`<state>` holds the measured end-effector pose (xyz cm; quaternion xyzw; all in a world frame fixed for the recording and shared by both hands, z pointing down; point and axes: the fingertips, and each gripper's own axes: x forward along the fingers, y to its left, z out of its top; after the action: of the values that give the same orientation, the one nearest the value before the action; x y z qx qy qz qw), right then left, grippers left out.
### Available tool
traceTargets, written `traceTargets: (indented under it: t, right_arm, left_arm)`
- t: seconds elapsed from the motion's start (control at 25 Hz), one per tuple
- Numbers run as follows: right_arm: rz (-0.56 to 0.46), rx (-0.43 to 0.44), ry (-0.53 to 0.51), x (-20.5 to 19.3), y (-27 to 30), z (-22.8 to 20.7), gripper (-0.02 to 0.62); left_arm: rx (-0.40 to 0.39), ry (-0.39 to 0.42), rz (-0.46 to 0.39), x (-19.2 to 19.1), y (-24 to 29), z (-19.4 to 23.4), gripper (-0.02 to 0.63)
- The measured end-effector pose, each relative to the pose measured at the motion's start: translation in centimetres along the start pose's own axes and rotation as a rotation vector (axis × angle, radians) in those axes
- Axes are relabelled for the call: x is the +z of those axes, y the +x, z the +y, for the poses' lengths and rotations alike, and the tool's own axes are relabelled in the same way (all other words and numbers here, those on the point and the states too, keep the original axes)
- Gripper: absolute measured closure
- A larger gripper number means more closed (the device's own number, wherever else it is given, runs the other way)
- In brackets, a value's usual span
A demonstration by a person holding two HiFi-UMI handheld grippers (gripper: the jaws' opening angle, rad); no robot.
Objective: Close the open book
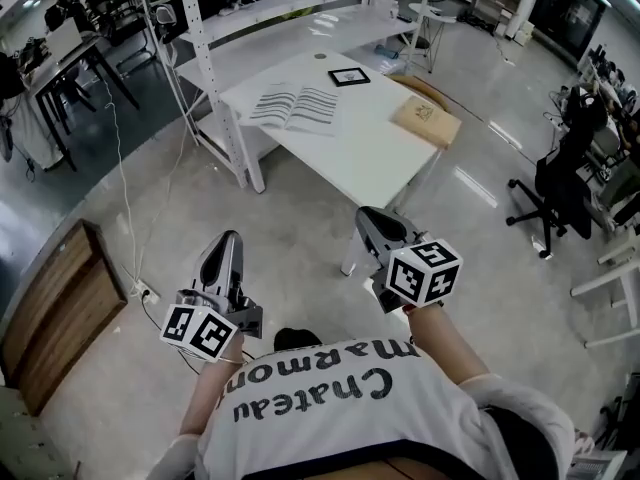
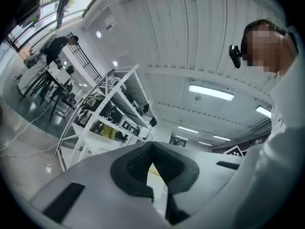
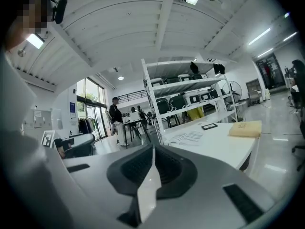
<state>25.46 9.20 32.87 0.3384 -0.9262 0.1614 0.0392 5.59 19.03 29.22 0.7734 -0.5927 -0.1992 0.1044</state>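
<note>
The open book (image 1: 296,106) lies flat with its pages up on the far left part of the white table (image 1: 370,158). In the right gripper view the open book (image 3: 188,137) shows ahead on the table top. Both grippers hover over the floor, well short of the table and close to the person's body. My left gripper (image 1: 228,236) is shut and empty; in its own view, tilted upward, the left gripper (image 2: 152,144) has its pads meeting at the tip. My right gripper (image 1: 368,213) is also shut with nothing in it, and the right gripper (image 3: 153,149) points toward the table.
A tan closed book (image 1: 426,121) lies at the table's right corner, and a black-framed card (image 1: 349,77) at its far edge. White shelving (image 1: 250,13) stands behind the table. A wooden cabinet (image 1: 55,308) is at the left, an office chair (image 1: 560,183) at the right.
</note>
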Motion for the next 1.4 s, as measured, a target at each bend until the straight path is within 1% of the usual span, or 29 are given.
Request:
traceTargets:
  t: [0.12, 0.24, 0.44, 0.72, 0.88, 1.04, 1.16, 1.4]
  right_arm:
    - [0.018, 0.014, 0.016, -0.5, 1.2, 0.0, 0.558]
    - [0.018, 0.018, 0.033, -0.1, 2.6, -0.2, 0.558]
    - [-0.026, 0.004, 0.069, 1.1, 5.9, -0.9, 0.558]
    - [-0.042, -0.029, 0.125, 2.8, 12.0, -1.4, 0.558]
    - [-0.107, -0.032, 0.147, 5.6, 15.8, -1.3, 0.558]
    - [-0.199, -0.018, 0.191, 8.9, 19.9, -0.6, 0.558]
    - [-0.23, -0.014, 0.182, 10.5, 22.2, 0.1, 0.558]
    - [-0.222, -0.045, 0.124, 11.4, 24.7, 0.9, 0.558]
  left_arm:
    - [0.01, -0.019, 0.012, 0.0, 0.6, 1.1, 0.583]
    - [0.012, -0.014, 0.013, 0.5, 1.6, 2.1, 0.583]
    - [0.001, -0.01, 0.014, 1.3, 3.7, 4.8, 0.583]
    - [-0.045, -0.022, 0.08, 2.6, 8.1, 10.0, 0.583]
    - [-0.094, -0.008, 0.102, 4.6, 11.4, 13.1, 0.583]
    - [-0.128, 0.023, 0.082, 7.9, 13.9, 16.5, 0.583]
    - [-0.144, 0.045, 0.061, 9.9, 15.0, 18.7, 0.583]
    - [-0.175, 0.047, 0.06, 11.5, 16.9, 21.4, 0.583]
